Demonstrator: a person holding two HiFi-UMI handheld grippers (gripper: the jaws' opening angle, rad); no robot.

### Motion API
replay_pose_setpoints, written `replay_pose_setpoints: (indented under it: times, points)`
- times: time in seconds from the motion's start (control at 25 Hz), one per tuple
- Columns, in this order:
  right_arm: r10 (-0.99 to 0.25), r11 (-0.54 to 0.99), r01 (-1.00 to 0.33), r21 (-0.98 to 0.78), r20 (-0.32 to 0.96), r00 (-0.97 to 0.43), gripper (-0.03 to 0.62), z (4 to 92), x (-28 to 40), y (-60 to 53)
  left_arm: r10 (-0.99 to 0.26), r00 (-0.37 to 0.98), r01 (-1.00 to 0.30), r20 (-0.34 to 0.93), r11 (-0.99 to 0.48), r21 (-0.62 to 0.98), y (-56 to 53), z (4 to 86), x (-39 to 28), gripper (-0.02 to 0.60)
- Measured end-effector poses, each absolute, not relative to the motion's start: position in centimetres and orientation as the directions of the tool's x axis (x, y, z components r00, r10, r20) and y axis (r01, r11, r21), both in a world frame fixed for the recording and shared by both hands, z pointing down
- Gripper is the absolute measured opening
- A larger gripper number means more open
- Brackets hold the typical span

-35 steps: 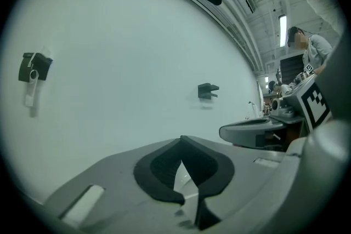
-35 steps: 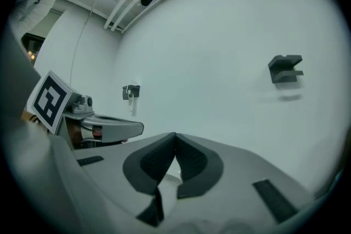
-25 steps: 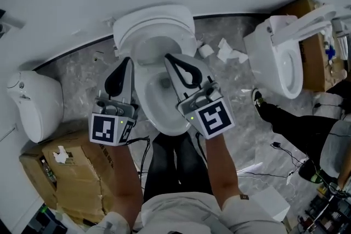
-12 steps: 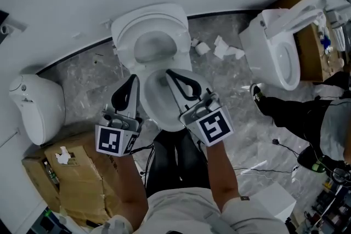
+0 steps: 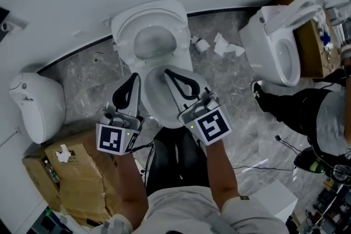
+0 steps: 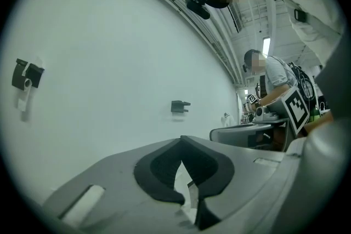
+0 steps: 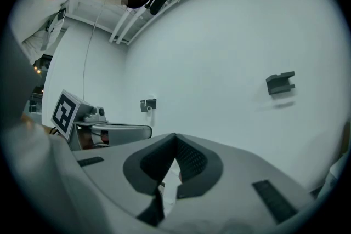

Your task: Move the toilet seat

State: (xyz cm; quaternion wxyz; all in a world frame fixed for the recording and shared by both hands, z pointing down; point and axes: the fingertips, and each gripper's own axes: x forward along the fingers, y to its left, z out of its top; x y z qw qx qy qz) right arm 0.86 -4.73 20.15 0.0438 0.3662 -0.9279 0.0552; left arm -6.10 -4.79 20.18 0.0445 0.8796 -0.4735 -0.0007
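Seat: glossy white oval toilet seat (image 5: 149,30), a ring round a greyish oval, tipped up at the wall in the upper centre of the head view, behind the white bowl (image 5: 156,107).
Axis: long axis runs top to bottom of the frame, in line with the bowl.
Left gripper (image 5: 133,79): jaws pressed together and empty, beside the bowl's left edge.
Right gripper (image 5: 170,74): jaws together and empty, over the bowl's right side.
Markings: black-and-white square code on the right gripper's cube (image 5: 211,126).

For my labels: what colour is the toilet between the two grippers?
White; the toilet shows best in the head view.
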Motion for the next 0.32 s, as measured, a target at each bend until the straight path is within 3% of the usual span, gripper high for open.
replay_pose_setpoints:
  times: [0.32]
  points:
    - [-0.682,0.716,-0.694,-0.077,0.139,-0.718,-0.002,20.78,1.0,-4.86,-0.828,0.56,-0.828,0.044,-0.555,0.082,-4.67,20.67,-6.13,-0.008]
